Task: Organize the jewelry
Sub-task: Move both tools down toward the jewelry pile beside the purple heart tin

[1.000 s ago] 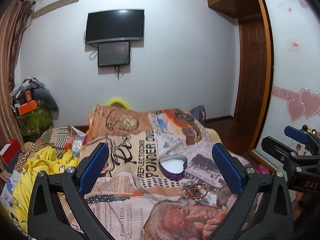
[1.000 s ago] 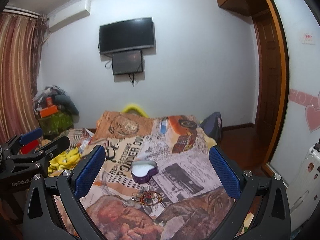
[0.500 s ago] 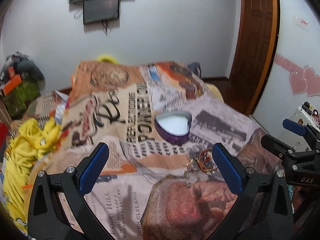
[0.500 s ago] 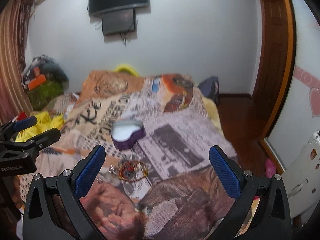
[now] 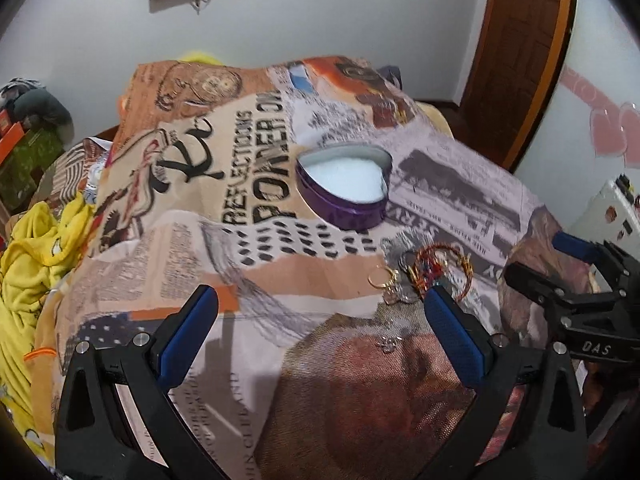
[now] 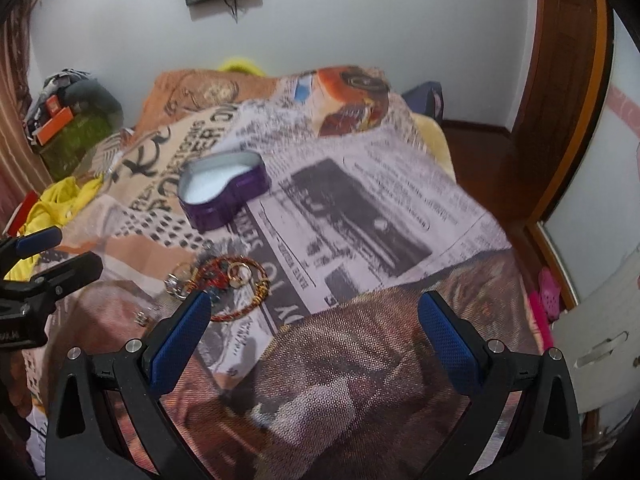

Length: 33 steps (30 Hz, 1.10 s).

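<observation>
A purple heart-shaped tin (image 5: 345, 191) (image 6: 222, 192) stands open on the printed bedspread, its white lining showing. Just nearer than it lies a small heap of jewelry (image 5: 432, 270) (image 6: 224, 280): red-and-gold bangles, a gold ring (image 5: 379, 276) and small silver pieces (image 5: 387, 343). My left gripper (image 5: 320, 320) hovers open above the bedspread, its right finger beside the heap. My right gripper (image 6: 314, 322) is open too, its left finger at the heap's near edge. Neither holds anything. Each gripper also shows at the side of the other's view.
The bedspread (image 5: 240, 240) covers a bed. Yellow clothing (image 5: 28, 264) is bunched at its left side. A green box with clutter (image 6: 72, 136) stands by the far left wall. A wooden door (image 5: 516, 52) and a white appliance (image 6: 600, 332) are to the right.
Both grippers have tilted down and moved closer to the bedspread, so the tin and the jewelry heap now look larger and nearer. Both have stayed open.
</observation>
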### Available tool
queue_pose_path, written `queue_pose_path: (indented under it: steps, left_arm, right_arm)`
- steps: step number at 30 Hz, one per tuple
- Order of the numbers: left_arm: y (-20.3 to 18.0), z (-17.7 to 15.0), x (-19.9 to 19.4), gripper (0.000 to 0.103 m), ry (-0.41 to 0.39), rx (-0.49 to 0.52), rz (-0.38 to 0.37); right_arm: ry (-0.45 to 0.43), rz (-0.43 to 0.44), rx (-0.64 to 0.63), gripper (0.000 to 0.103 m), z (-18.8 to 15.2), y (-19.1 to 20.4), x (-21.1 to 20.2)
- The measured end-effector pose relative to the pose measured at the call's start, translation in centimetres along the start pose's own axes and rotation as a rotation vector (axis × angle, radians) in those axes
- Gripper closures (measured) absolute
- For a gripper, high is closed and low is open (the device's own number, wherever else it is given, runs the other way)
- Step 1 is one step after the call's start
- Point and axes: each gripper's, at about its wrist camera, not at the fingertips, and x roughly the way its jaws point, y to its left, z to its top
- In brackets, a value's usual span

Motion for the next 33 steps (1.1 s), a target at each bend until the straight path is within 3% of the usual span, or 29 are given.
queue_pose_path:
  steps: [2,4,9,12,16,20,22,26,28,33]
  left_arm:
    - [-0.5,-0.2,0.8,0.006,0.032,0.015,-0.018]
    - [-0.8,-0.3,1.4,0.018,0.066,0.021,-0.053]
    - [-1.5,-0.8,1.6,0.025,0.074,0.04,-0.079]
    - [-1.7,-1.1,1.6,0.032,0.084,0.045,-0.144]
    - [-2.0,-1.7,2.2,0.052,0.122,0.066,-0.17]
    - [-2.1,-2.0,2.4,0.055,0.128,0.073,-0.175]
    - [-2.0,-2.1,2.5,0.066,0.137,0.07,-0.188]
    - [-1.6,-2.3,2.6,0.071,0.132,0.045,-0.206]
    - [-1.4,-2.3,2.7,0.08,0.137,0.027,-0.226]
    - [-1.0,-2.4,2.7,0.091,0.13,0.015,-0.218]
  right_arm:
    - [0.022,0.01,-0.007,0.011,-0.1,0.0,0.6]
    - [0.039,0.019,-0.018,0.021,-0.1,0.1,1.2]
    - [0.066,0.048,-0.041,0.041,-0.2,0.8,2.1]
    - [0.071,0.065,-0.053,0.049,-0.2,1.0,2.4]
    - [0.072,0.081,-0.072,0.062,-0.1,1.3,2.7]
    - [0.076,0.108,-0.079,0.068,0.0,1.5,3.1]
    - [0.078,0.113,-0.084,0.074,0.0,1.6,3.3]
    - [0.081,0.126,-0.092,0.076,0.1,1.9,3.7]
    - [0.087,0.137,-0.094,0.081,0.3,2.0,4.2]
    - [0.104,0.14,-0.1,0.083,0.4,2.6,4.7]
